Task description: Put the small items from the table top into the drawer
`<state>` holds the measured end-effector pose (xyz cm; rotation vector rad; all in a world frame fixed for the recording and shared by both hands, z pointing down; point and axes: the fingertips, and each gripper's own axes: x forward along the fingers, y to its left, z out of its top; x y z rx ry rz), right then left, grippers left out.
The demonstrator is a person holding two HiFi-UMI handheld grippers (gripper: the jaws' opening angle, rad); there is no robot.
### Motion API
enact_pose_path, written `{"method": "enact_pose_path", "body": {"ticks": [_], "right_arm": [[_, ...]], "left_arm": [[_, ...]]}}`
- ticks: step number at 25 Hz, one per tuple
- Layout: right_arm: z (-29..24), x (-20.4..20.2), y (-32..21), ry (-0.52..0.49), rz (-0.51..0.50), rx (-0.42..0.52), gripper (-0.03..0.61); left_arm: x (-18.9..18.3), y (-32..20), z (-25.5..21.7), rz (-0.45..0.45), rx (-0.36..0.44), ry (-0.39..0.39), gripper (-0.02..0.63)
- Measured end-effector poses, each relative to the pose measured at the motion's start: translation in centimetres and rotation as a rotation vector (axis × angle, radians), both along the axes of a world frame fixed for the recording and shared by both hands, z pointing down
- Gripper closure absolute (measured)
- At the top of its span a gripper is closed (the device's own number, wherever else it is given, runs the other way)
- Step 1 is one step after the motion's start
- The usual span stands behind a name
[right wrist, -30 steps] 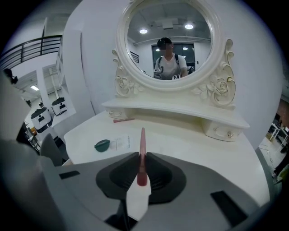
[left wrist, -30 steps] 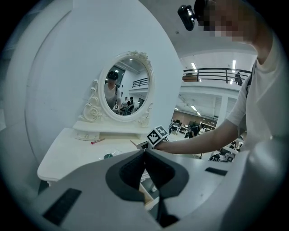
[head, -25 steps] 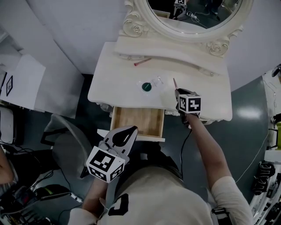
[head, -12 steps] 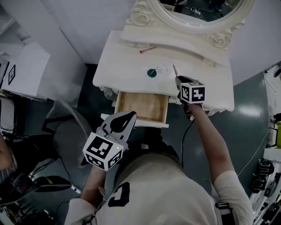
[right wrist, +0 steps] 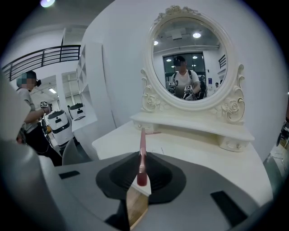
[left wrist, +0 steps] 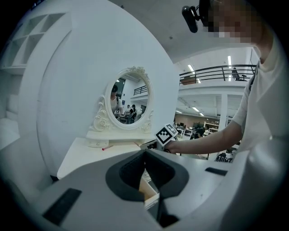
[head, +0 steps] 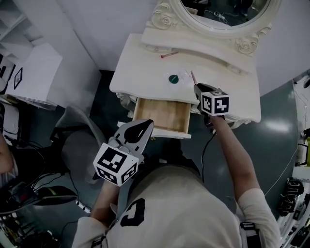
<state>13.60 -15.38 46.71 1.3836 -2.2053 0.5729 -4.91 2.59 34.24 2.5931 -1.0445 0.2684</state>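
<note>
My right gripper point(head: 196, 95) is shut on a thin pink stick point(head: 193, 77) and holds it above the front right of the white dressing table point(head: 138, 72). In the right gripper view the stick point(right wrist: 142, 149) stands up between the jaws of my right gripper point(right wrist: 142, 158). Below the table's front edge the wooden drawer point(head: 162, 116) stands pulled out. A red pen point(head: 169, 54), a green-capped item point(head: 173, 78) and a clear packet point(head: 184, 76) lie on the table top. My left gripper point(head: 147, 126) hangs near the drawer's front left corner, shut and holding nothing.
An oval mirror point(head: 223, 14) with a raised shelf point(head: 203, 46) closes the table's back. A grey chair point(head: 77, 145) stands left of the person, with a white cabinet point(head: 36, 75) beyond it. A cable point(head: 203, 155) hangs under the right arm.
My right gripper has lifted and drawn back a little toward the table's front edge, carrying the pink stick. My left gripper has edged up closer to the drawer front.
</note>
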Motion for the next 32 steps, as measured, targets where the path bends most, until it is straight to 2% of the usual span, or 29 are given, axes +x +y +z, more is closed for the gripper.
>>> {"method": "enact_pose_path", "body": {"ticks": [7, 16, 20, 32], "right_arm": [[-0.5, -2.2, 1.8, -0.012, -0.046, 0.007, 0.511], [0.7, -4.8, 4.0, -0.036, -0.128, -0.03, 0.511], [1.3, -5.4, 4.7, -0.037, -0.158, -0.048, 0.511], [4.3, -6.1, 5.4, -0.022, -0.228, -0.104, 0.511]], "left_arm": [[-0.5, 0.9, 0.4, 0.005, -0.01, 0.003, 0.557], [-0.5, 1.1, 1.5, 0.004, -0.027, -0.01, 0.557], [-0.2, 1.0, 2.3, 0.005, -0.034, -0.049, 0.557], [1.4, 0.1, 3.0, 0.022, -0.063, -0.053, 0.557]]}}
